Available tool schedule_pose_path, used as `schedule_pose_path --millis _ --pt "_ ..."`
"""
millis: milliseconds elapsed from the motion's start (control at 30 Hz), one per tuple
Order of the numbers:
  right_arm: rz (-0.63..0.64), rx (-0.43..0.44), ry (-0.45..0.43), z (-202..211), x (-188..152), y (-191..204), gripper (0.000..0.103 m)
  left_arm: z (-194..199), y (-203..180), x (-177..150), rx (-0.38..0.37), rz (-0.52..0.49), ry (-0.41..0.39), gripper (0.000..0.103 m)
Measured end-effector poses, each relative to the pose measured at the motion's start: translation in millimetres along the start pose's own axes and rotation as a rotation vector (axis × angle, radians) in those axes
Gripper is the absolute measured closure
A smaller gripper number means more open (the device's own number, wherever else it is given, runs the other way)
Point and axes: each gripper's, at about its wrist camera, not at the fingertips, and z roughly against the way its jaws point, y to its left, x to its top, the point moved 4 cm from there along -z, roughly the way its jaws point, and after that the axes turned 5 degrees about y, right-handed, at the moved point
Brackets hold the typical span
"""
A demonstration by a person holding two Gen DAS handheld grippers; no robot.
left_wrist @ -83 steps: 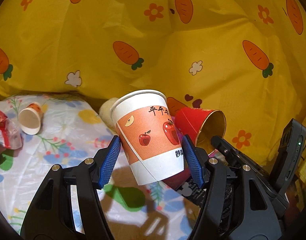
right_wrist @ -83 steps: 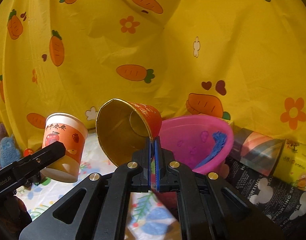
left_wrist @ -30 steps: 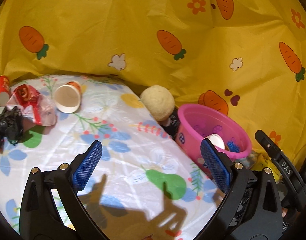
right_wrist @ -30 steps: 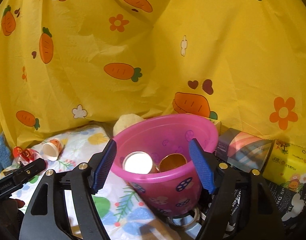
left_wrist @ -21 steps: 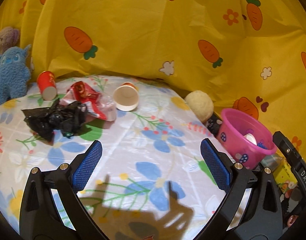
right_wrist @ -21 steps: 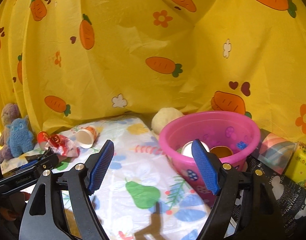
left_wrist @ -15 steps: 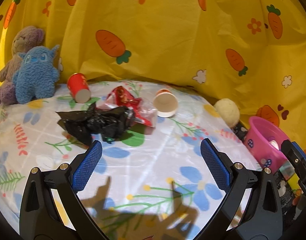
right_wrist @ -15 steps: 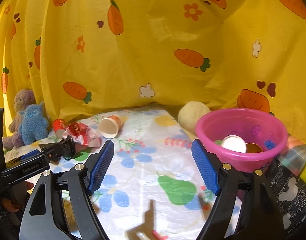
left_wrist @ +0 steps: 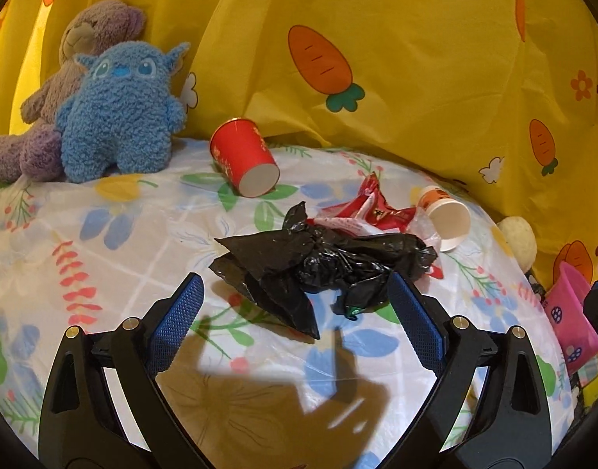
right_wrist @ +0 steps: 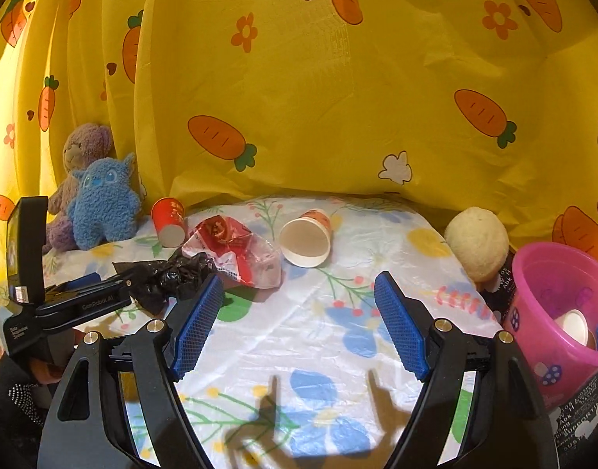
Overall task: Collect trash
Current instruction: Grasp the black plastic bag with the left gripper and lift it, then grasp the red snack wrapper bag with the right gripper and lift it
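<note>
A crumpled black plastic bag lies on the flowered sheet just ahead of my open, empty left gripper; it also shows in the right wrist view. Behind it lie a red and clear wrapper, a white paper cup on its side and a red cup on its side. My right gripper is open and empty above the sheet. The pink bucket at the right holds cups; its edge shows in the left wrist view.
A blue plush and a purple bear sit at the back left. A cream ball lies beside the bucket. A yellow carrot-print curtain hangs behind. Printed boxes stand under the bucket at the right.
Both grippers let their cups go into the pink bucket and opened. They then swung left, and my left gripper has closed in on the black bag.
</note>
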Motion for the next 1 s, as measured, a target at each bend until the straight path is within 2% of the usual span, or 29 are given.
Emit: schedule_pose_path --millis 200,267,333,367,467,600,767,833,1000 --pt "0.016 0.006 0.051 -32 9 10 0.025 -36 7 2 -0.028 0.006 0.087 0.035" --pt "0.031 0.003 0.064 -41 10 14 0.025 -43 7 1 -0.069 0.015 0.119 0.055" --pt "0.049 0.0 0.074 -48 10 19 0.025 -46 8 1 -0.103 0.032 0.129 0.067" --pt "0.056 0.0 0.081 -51 10 22 0.025 -46 8 1 -0.118 0.037 0.13 0.078" --pt "0.074 -0.002 0.096 -60 10 27 0.025 -42 8 2 -0.148 0.043 0.111 0.103" --pt "0.098 -0.007 0.122 -73 7 36 0.025 -18 8 11 -0.214 0.059 0.014 0.103" --pt "0.118 -0.004 0.159 -89 2 46 0.025 21 24 25 -0.236 0.15 -0.141 0.103" --pt "0.133 0.004 0.176 -96 1 53 0.025 31 34 27 -0.222 0.193 -0.188 0.103" --pt "0.168 0.032 0.214 -115 0 76 0.028 52 51 32 -0.129 0.241 -0.293 0.103"
